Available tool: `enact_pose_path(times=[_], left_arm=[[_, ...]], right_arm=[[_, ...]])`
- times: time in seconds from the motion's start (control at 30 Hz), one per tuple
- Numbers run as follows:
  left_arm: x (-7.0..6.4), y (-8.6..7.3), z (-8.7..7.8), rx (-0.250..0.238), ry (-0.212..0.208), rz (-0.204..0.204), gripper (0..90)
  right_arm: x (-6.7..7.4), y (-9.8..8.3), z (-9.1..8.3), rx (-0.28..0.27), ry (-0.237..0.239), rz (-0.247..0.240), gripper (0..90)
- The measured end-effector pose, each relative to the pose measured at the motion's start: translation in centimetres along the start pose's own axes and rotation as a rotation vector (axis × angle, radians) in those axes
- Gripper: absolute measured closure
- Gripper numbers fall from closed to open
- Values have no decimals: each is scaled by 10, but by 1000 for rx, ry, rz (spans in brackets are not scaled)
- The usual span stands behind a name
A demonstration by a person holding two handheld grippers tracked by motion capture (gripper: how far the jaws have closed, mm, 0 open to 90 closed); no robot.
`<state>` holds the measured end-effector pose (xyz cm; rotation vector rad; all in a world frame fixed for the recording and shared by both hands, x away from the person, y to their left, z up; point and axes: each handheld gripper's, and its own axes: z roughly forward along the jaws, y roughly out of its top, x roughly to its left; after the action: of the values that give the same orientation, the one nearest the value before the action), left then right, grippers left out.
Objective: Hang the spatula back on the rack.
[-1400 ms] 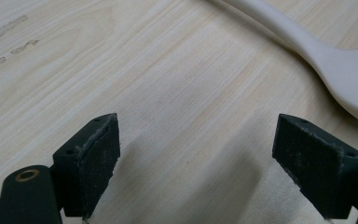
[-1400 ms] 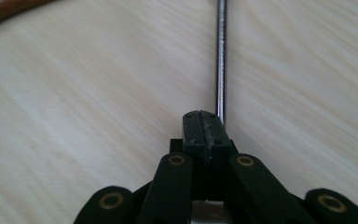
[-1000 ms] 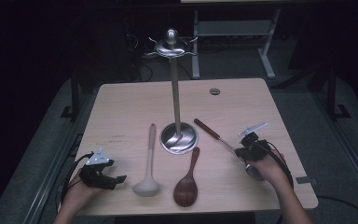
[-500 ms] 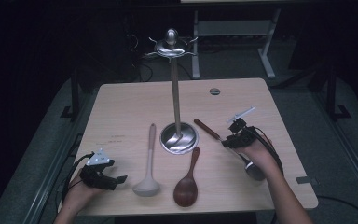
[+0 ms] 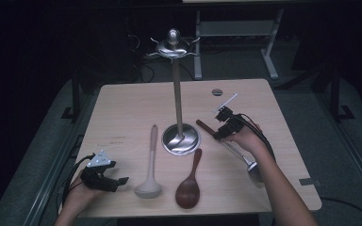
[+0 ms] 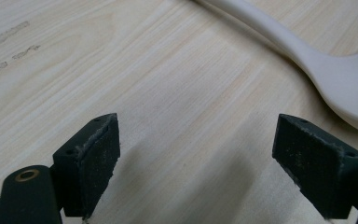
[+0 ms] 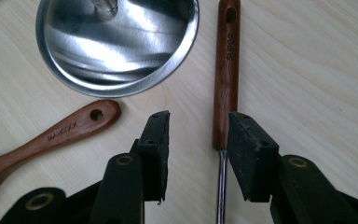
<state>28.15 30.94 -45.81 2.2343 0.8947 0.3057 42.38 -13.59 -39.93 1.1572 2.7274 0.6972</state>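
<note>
On the right half of the wooden table (image 5: 122, 108), the right gripper (image 7: 198, 135) hangs over the wood-handled utensil (image 7: 226, 70), whose dark handle lies flat just beside the round steel base of the hanging stand (image 7: 116, 44); its jaws have just been opening and now stand apart, one to each side of the handle's lower end, the pads not pressing on it. Near the table's front left corner, the left gripper (image 6: 196, 158) rests with its jaws wide apart over bare wood, the pale ladle (image 6: 317, 65) just beyond them. The brown wooden spoon (image 5: 190, 186) lies between ladle and utensil, in front of the stand.
</note>
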Motion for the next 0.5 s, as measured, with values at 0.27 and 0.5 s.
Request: enact_pose_path(times=[0.27, 0.5], left_arm=[[0, -1, 0, 3, -2, 5, 147], [0, 0, 1, 3, -6, 0, 148]], right_arm=[[-10, 13, 27, 114, -24, 16, 600], [-17, 14, 47, 190, -36, 17, 622]])
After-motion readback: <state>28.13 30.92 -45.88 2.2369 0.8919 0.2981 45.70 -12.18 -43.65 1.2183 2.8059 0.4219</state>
